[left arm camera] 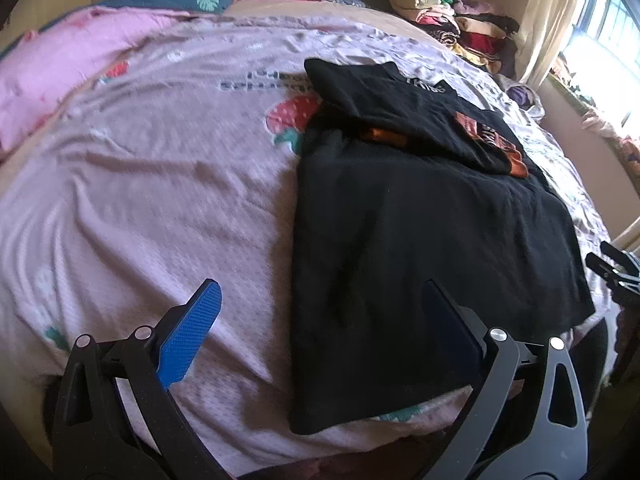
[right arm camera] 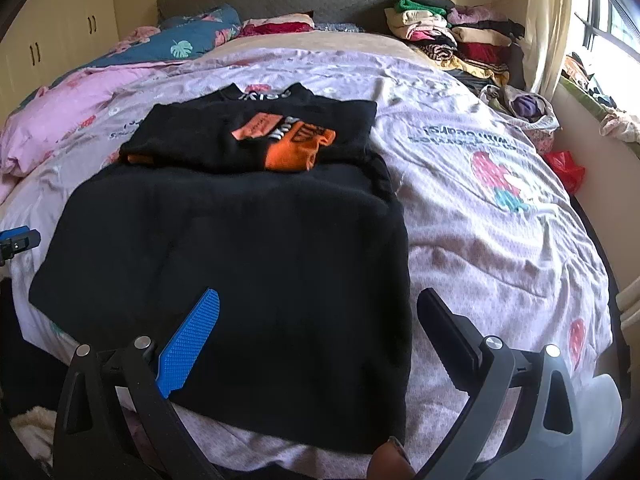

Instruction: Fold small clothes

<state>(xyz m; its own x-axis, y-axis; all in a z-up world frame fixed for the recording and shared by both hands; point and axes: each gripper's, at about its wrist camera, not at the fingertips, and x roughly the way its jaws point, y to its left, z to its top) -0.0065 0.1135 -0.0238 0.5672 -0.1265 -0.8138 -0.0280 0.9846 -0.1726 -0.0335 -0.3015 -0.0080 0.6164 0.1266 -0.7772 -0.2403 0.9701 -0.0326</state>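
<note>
- The black garment [right arm camera: 240,272] lies flat on the bed [right arm camera: 500,220], its top part already folded back on itself so the orange print [right arm camera: 296,144] faces up at about 12 o'clock of the dark panel.
- In the right wrist view the garment fills the middle and reaches down toward 6 o'clock, where its near hem sits at the bed's front edge.
- In the left wrist view the same garment [left arm camera: 420,240] sits from the middle out toward 3 o'clock, on the pale strawberry-print cover [left arm camera: 160,180].
- The left tool [left arm camera: 320,312] is spread wide and holds nothing; its blue finger is over bare cover, the dark one over the garment's left edge.
- The right tool [right arm camera: 318,320] is likewise spread wide and empty, straddling the garment's right edge, with the blue finger over cloth and the other over the cover.
- A stack of folded clothes [right arm camera: 452,36] stands at the head of the bed, around 1 o'clock, well apart from the work.
- Judged from this layout, the fold is partway done: one fold made, the long lower panel not yet doubled.
- The next move likely calls for each tool to drop onto a near corner of the hem, pinch both layers, and carry them up toward 12 o'clock evenly, so the panel lands square on the folded part.
</note>
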